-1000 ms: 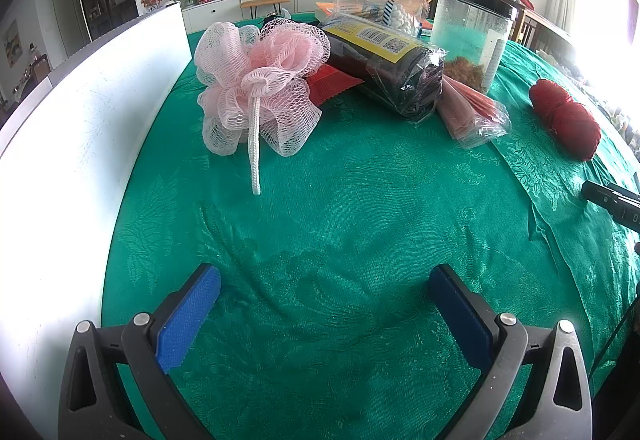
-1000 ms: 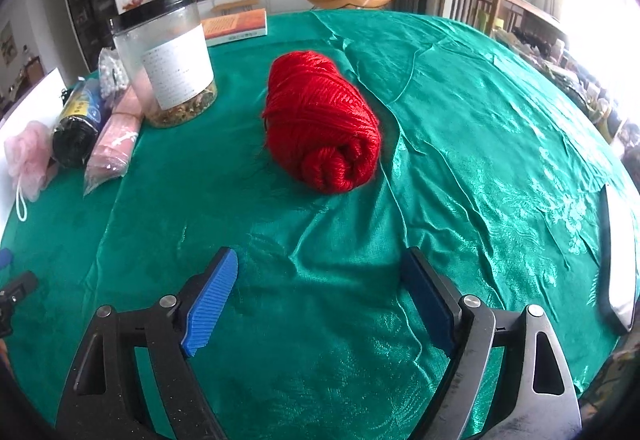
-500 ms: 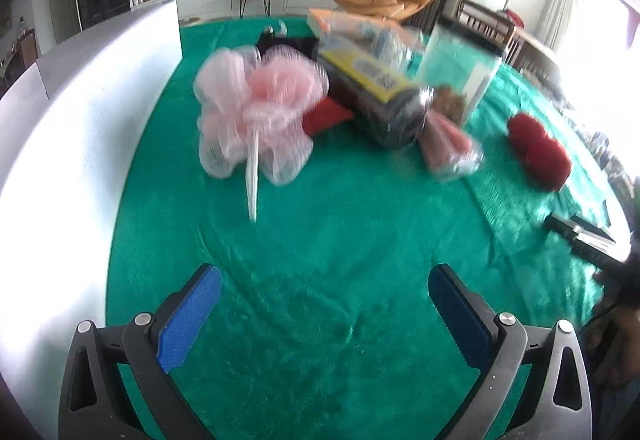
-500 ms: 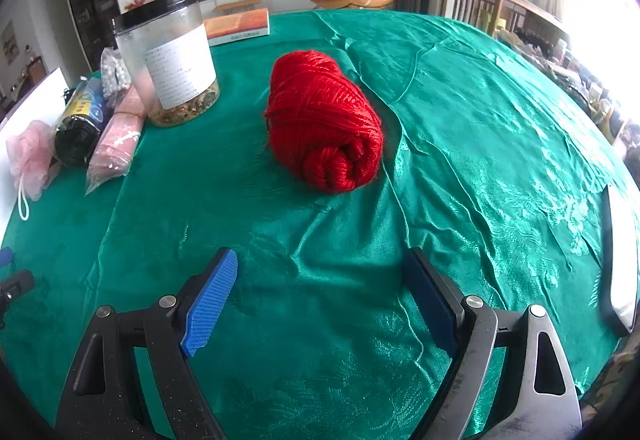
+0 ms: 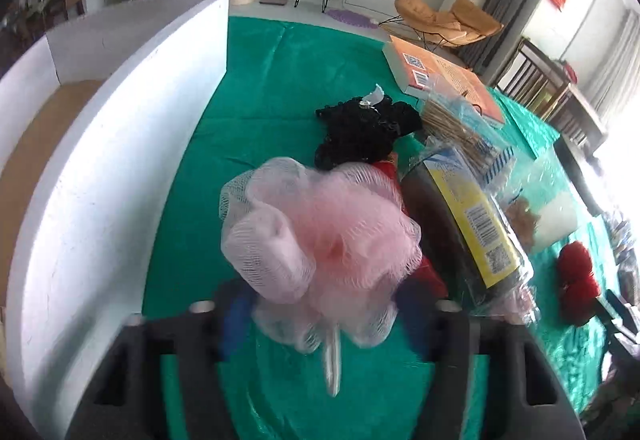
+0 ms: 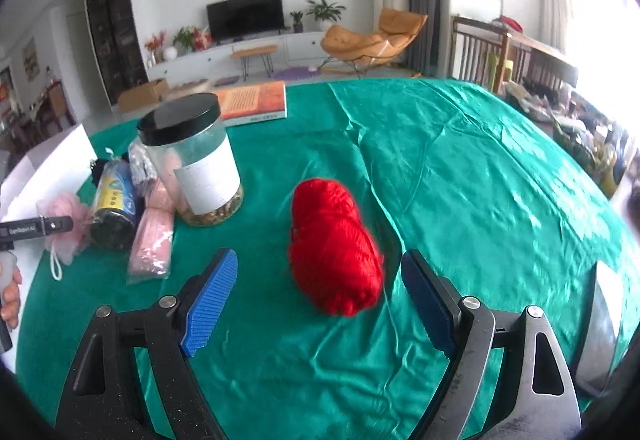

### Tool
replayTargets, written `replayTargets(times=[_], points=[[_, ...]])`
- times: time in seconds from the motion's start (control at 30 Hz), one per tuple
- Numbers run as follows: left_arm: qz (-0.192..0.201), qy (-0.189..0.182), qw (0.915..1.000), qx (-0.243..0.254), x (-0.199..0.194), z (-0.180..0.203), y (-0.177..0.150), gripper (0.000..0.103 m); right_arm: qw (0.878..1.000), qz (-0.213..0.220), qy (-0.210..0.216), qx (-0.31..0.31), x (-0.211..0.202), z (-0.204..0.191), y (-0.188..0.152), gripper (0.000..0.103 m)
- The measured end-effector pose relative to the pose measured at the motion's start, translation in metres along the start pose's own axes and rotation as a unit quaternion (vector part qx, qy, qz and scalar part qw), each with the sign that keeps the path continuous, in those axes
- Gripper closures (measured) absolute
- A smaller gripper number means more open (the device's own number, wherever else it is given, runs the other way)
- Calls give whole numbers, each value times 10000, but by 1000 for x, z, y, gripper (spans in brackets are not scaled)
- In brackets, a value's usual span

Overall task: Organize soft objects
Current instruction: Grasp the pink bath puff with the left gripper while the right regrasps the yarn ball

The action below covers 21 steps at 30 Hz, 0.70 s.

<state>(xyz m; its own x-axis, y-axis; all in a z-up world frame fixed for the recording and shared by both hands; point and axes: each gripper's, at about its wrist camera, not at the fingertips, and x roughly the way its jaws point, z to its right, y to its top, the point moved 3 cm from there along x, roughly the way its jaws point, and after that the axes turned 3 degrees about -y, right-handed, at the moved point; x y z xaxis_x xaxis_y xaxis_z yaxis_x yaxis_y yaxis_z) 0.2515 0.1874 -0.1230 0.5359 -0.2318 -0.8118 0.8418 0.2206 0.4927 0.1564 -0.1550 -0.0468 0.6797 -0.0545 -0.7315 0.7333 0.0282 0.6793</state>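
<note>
The left tool has just been closing and now pinches the pink mesh puff, near the white box on the left. The right tool stands wide open and empty around the red yarn on the counter. The puff squashes easily, so the grip should be kept firm, the cord kept from snagging, and the puff carried left over the box wall.

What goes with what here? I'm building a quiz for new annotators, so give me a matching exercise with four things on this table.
Things:
1 bath pouf
2 yarn ball
3 jar
4 book

Descriptions:
a lies flat at the far edge of the table
b red, lying apart from the others
c upright, black lid on
d pink, nearest the white box

Pairs: 1-d, 2-b, 3-c, 4-a
</note>
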Motion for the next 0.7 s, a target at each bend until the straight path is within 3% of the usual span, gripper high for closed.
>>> replayTargets(times=[0.07,0.1,0.13,0.23,0.33,0.43,0.53,0.7], points=[[57,-243,9995,-204,-8,-6,2,74,9958,-790,-166,-426,39,-4,7,21],[142,-288,9993,-201,-15,-6,5,74,9936,-963,-270,-525,51,-3,8,27],[246,-334,9990,-164,-24,-6,7,75,9926,-979,-426,-572,56,-1,10,59],[484,-534,9973,-120,-50,-3,12,75,9966,-811,-116,-1,50,11,25,59],[726,-832,9937,-178,-78,-3,20,75,9973,-287,249,620,23,20,58,59],[1029,-1010,9894,-154,-111,-7,28,75,9953,207,525,783,-11,6,95,59],[1316,-1032,9858,-139,-148,-25,29,75,9935,523,885,494,-48,-36,124,59],[1578,-574,9850,-390,-200,-99,10,75,9775,699,1972,-274,-103,-163,128,59]])
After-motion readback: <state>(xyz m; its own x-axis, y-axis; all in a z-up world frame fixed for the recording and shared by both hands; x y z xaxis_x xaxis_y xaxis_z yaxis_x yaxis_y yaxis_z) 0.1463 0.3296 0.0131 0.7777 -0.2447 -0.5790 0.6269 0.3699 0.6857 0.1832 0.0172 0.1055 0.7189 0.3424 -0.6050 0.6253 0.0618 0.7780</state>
